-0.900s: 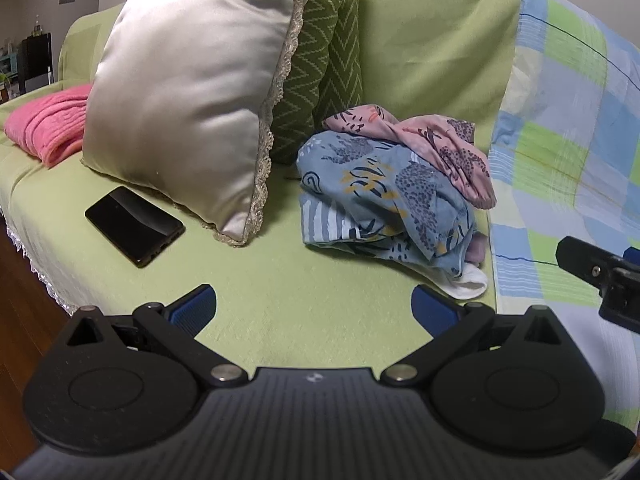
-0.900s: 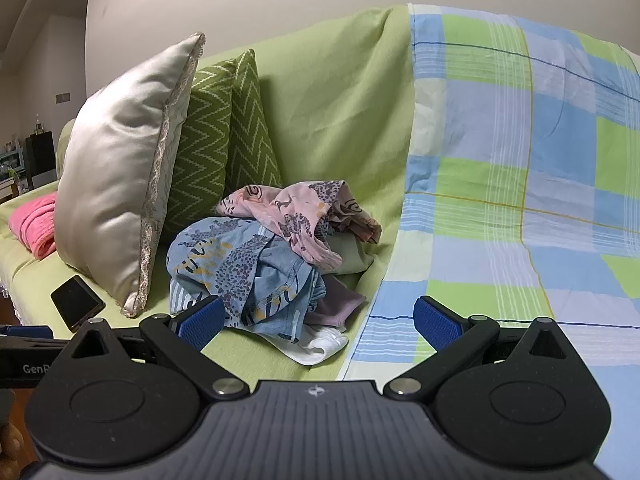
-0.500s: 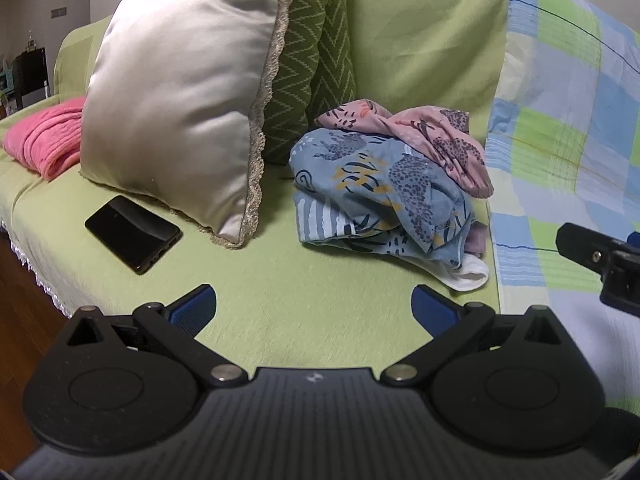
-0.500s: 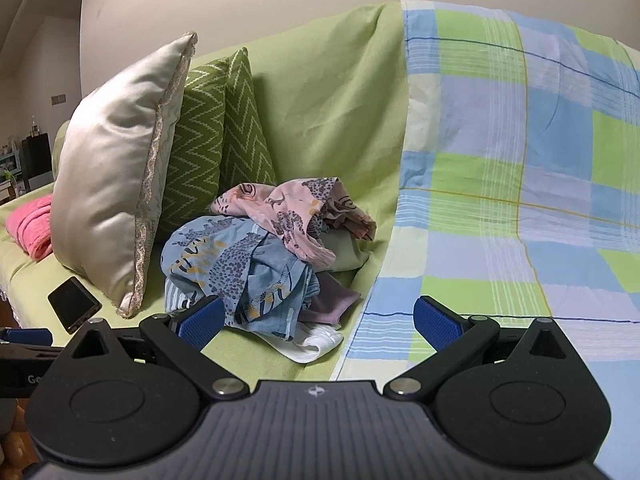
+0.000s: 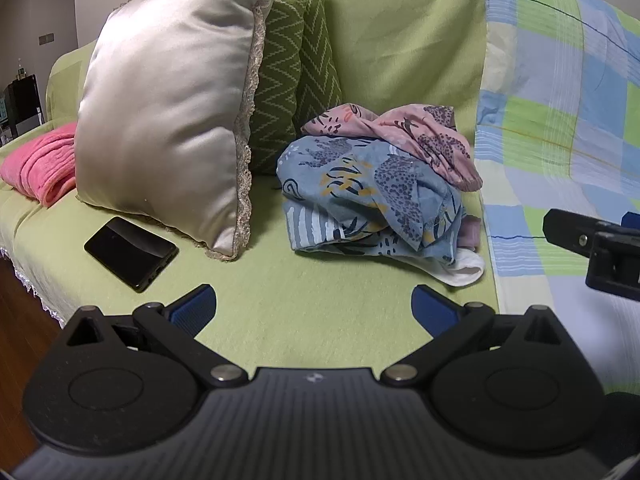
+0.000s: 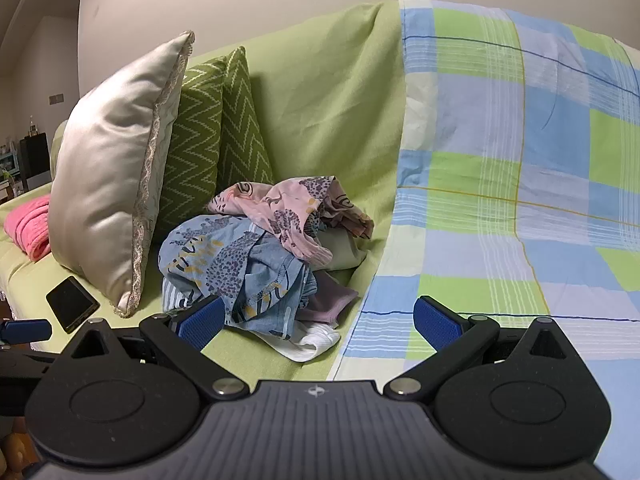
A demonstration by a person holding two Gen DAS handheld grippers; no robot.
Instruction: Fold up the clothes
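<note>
Green-covered sofa seat (image 5: 280, 312), nearest. Left gripper (image 5: 314, 304) and right gripper (image 6: 318, 318): jaws spread wide, empty. Clothes pile (image 6: 256, 256) ahead, lying left of right gripper's centre, right of left's; neither touching. Cushions (image 5: 172, 100) beyond.

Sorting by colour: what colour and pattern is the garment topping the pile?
Pink garment with a dark purple speckled print, clearest in the right wrist view.

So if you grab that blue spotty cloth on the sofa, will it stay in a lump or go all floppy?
Probably floppy: the blue spotty cloth lies crumpled in soft folds, so it should droop and unfurl. It looks thin, so likely light. The pink cloth drapes over it and may get dragged along.
</note>
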